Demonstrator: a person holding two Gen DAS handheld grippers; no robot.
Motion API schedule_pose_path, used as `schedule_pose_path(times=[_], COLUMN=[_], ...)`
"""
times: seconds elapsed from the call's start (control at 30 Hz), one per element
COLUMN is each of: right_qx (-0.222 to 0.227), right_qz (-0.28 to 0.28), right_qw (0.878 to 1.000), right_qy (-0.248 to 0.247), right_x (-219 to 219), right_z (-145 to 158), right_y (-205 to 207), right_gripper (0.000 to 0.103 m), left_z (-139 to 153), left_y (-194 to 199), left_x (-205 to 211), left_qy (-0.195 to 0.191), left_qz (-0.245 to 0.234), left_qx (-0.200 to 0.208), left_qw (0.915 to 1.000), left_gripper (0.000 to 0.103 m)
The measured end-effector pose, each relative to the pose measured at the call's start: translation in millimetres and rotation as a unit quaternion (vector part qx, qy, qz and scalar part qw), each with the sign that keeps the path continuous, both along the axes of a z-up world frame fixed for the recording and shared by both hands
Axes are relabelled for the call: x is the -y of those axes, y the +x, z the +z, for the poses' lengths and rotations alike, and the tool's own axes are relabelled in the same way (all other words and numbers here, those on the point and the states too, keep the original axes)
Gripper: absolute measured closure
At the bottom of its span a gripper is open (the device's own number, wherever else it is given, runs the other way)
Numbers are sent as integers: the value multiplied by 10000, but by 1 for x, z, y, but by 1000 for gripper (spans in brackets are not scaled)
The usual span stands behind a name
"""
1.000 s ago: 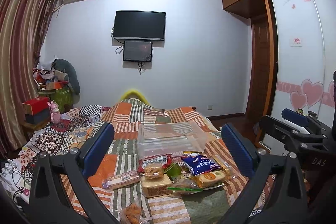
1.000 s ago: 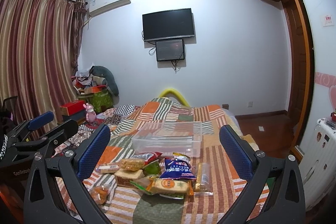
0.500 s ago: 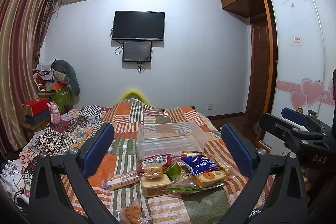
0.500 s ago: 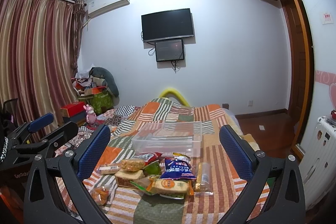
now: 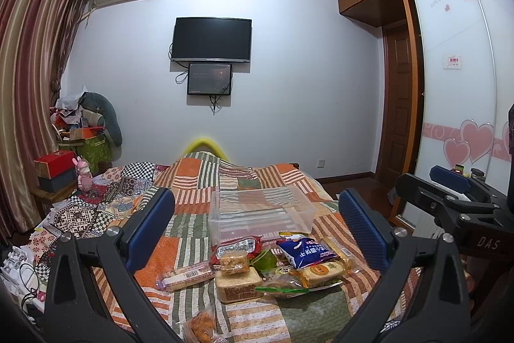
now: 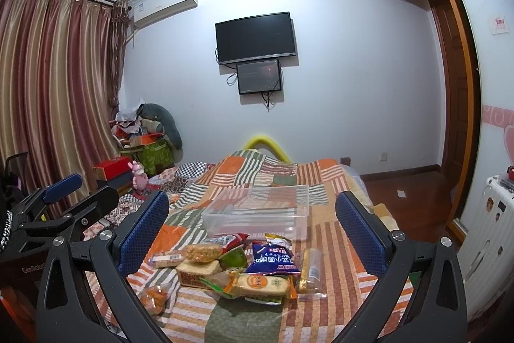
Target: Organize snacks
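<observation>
While both grippers hover above bed (image 5: 276, 314), left gripper (image 5: 257, 230) jaws wide apart, empty; right gripper (image 6: 253, 227) likewise. Snacks (image 5: 273, 262) heaped on quilt, near edge. Clear bin (image 5: 260, 211) just behind heap, nothing visible inside. Blue bag (image 6: 273, 257) on top of pile.

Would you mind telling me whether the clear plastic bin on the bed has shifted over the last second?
No. The clear plastic bin sits on the same striped patches of the patchwork quilt as before, behind the snack pile.
</observation>
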State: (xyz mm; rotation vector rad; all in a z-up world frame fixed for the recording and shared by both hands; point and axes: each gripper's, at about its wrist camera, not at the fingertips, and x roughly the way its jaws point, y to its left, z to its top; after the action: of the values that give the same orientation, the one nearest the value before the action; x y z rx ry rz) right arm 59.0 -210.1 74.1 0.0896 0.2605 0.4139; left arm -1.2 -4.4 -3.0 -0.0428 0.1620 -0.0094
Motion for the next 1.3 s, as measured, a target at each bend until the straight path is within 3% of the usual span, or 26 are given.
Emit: schedule_pose_path(times=[0.3, 0.67, 0.73, 0.8, 1.07, 1.3], right_qx=[-41, -312, -436, -598, -1220, -1584], right_qz=[18, -8, -43, -29, -110, -240], right_qw=[10000, 9995, 9990, 9982, 9924, 9868], right_qy=[-33, -2, -37, -68, -128, -228], right_x=[-2, 0, 1, 2, 7, 9], right_z=[-2, -15, -19, -25, -47, -63], right_y=[1, 10, 15, 20, 42, 56], right_gripper=[0, 0, 0, 2, 15, 23], left_z=[0, -12, -19, -25, -61, -119], left_y=[0, 19, 25, 30, 57, 73], left_x=[0, -17, -25, -30, -47, -78], left_qy=[-16, -99, -78, -66, 335, -25], left_qz=[-38, -278, -212, -277, -423, -390], left_qx=[-31, -526, -681, -853, -1718, -2689], left_qw=[10000, 9982, 9974, 9959, 9836, 9624], left_gripper=[0, 0, 3, 13, 24, 24])
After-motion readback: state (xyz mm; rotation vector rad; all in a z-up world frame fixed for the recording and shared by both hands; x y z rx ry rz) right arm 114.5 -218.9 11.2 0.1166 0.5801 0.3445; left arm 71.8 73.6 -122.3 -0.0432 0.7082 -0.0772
